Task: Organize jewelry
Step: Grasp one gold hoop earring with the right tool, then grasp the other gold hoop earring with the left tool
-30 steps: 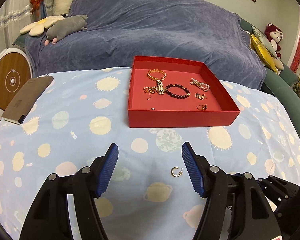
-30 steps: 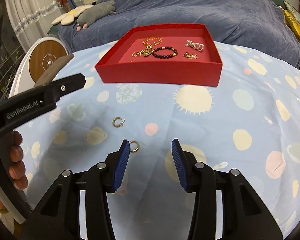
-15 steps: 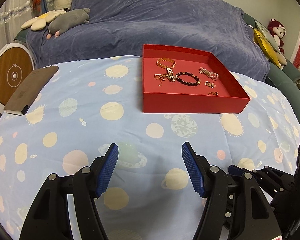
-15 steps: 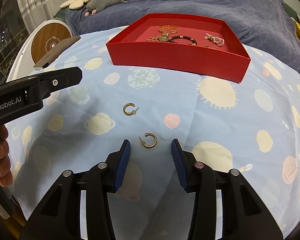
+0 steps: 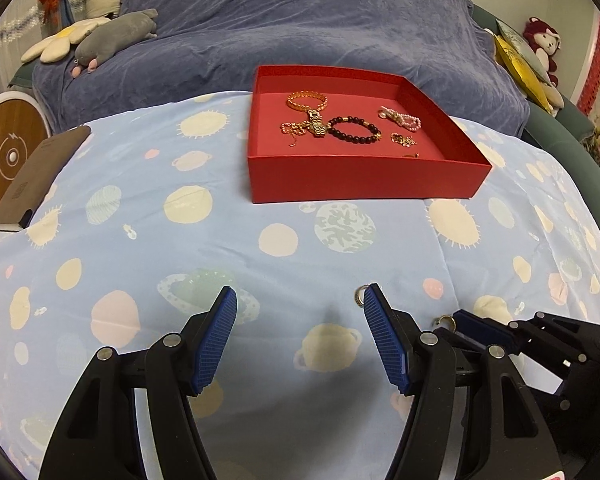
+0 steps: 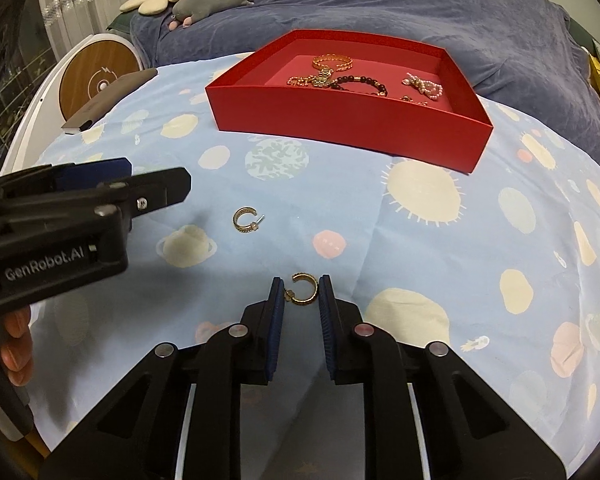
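A: Start at your left. What is on the cloth there?

B: A dark flat case [image 5: 40, 176] lies at the left edge of the planet-print tablecloth [image 5: 220, 240], with a round wood-faced disc [image 5: 10, 156] just past that edge. Your left gripper [image 5: 298, 334] stands low over the near middle of the cloth, fingers wide, nothing between them. One gold hoop earring [image 6: 246, 220] lies loose on the cloth beside its right fingertip, which partly hides it in the left wrist view.

A: And the box?

B: The red box [image 5: 364, 184] sits toward the far edge of the cloth, right of centre, open on top. In it, left to right: a gold chain bracelet [image 5: 306, 100] at the back, a gold watch-style link piece [image 5: 318, 126] with a thin gold chain [image 5: 294, 130] beside it, a dark bead bracelet [image 5: 354, 130] touching the link piece, a pearl string [image 5: 402, 118], a small gold piece [image 5: 404, 140], and something gold at the front wall that is too hidden to name.

A: Your right side?

B: Your right gripper [image 6: 302, 294] is down near the front edge, fingers drawn narrow around a second gold hoop earring [image 6: 304, 290]. The hoop lies on the cloth between the blue pads [image 6: 278, 320]; whether the pads touch it, I cannot tell.
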The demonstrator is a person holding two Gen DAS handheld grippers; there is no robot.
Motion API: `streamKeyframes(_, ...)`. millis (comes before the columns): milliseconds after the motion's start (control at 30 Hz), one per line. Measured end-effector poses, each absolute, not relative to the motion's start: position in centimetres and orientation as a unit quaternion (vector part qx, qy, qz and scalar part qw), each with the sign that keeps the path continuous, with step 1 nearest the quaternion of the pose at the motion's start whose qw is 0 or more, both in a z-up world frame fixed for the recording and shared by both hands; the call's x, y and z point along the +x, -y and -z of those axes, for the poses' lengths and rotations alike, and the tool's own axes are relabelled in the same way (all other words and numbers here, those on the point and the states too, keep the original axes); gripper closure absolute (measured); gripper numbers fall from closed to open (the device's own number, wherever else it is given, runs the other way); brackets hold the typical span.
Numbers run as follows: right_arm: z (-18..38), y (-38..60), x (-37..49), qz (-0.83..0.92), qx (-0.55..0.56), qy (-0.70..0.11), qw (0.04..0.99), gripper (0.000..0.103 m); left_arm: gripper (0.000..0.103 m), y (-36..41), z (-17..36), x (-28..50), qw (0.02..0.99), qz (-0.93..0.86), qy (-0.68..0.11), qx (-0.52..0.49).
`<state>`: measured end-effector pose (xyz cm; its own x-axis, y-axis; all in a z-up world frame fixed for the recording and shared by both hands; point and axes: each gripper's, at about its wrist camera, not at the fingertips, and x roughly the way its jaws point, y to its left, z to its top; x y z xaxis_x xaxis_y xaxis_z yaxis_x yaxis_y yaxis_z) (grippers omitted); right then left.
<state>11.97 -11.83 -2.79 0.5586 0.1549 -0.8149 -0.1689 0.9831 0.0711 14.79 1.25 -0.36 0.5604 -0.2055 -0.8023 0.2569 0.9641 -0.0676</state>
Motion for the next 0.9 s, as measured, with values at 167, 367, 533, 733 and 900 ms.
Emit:
streamKeyframes(167,2.5,13.5,11.7,-0.082,0.010,-0.463,0.883,0.086,0.040,0.7,1.5,14.8,0.879,0.145,-0.452,0.045)
streamKeyframes(367,2.8,15.2,11.6,-0.070,0.026,-0.469,0.880,0.086,0.043,2.1,3.0,15.1,0.875,0.154,-0.456,0.058)
streamKeyframes(533,2.6,15.7,11.5,-0.068,0.031,-0.468,0.881,0.086,0.056,2.8,3.6,15.2,0.877,0.157,-0.449,0.071)
streamKeyframes(733,2.6,16.0,11.4,-0.065,0.034,-0.469,0.880,0.086,0.069,3.6,3.6,15.1,0.880,0.159,-0.440,0.085)
streamKeyframes(900,2.6,15.9,11.4,-0.065,0.035,-0.469,0.880,0.086,0.085,3.7,3.6,15.2,0.879,0.165,-0.439,0.087)
